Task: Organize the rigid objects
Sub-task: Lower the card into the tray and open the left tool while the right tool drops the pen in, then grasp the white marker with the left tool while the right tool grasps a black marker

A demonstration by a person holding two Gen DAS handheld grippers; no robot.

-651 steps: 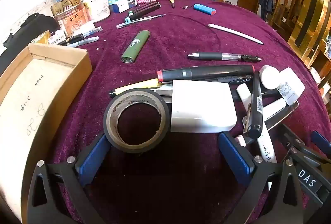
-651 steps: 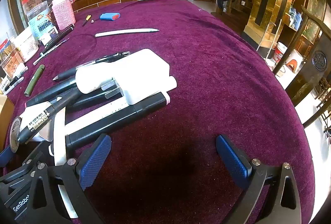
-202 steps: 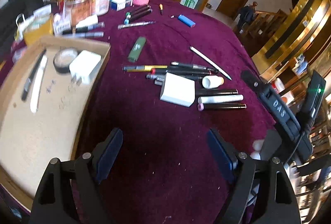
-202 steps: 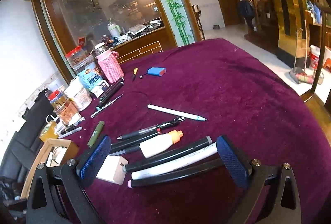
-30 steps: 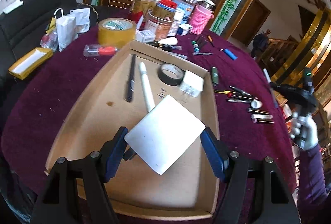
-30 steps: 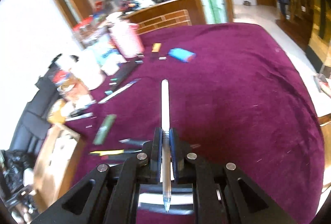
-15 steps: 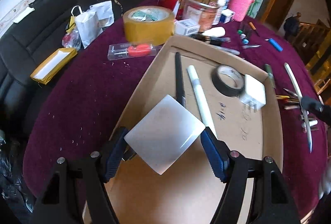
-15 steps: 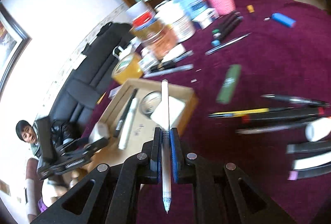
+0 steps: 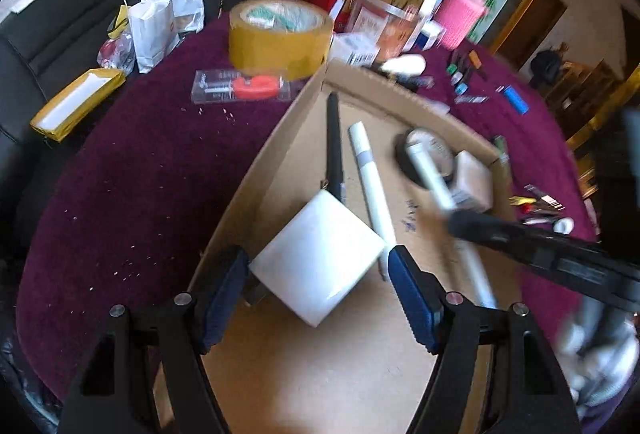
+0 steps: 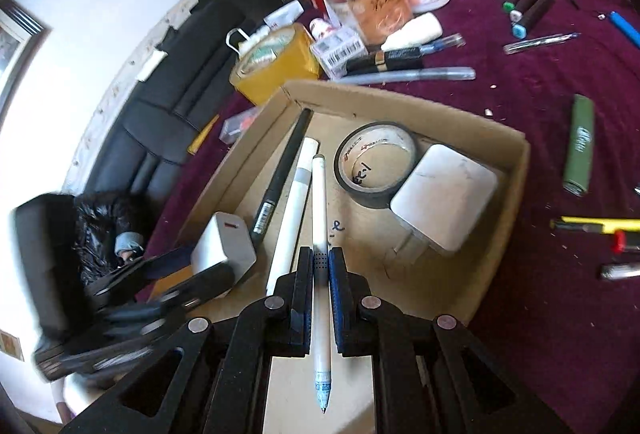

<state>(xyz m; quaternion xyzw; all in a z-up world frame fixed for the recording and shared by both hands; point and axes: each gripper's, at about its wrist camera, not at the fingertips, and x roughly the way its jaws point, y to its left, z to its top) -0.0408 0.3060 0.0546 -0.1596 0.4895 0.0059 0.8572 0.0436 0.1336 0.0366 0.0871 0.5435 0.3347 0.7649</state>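
Over the cardboard box (image 10: 508,169), right tool (image 10: 320,266) clenching white pen (image 10: 320,218), left tool (image 9: 318,274) gripping white charger (image 9: 320,258), tape print seemingly unreadable.

A worktop (image 9: 132,169) draped in dark purple cloth is carrying a shallow cardboard tray (image 9: 256,173). Beyond the tray's far corner, a wide roll of yellow tape (image 9: 280,33) is sitting, with a clear plastic case (image 9: 240,86) lying just beside it. Jars and tubs (image 10: 380,1) are crowding behind the tray. To its right, a green lighter (image 10: 579,149), pens (image 10: 540,42) and markers (image 10: 530,7) are lying loose on the cloth.
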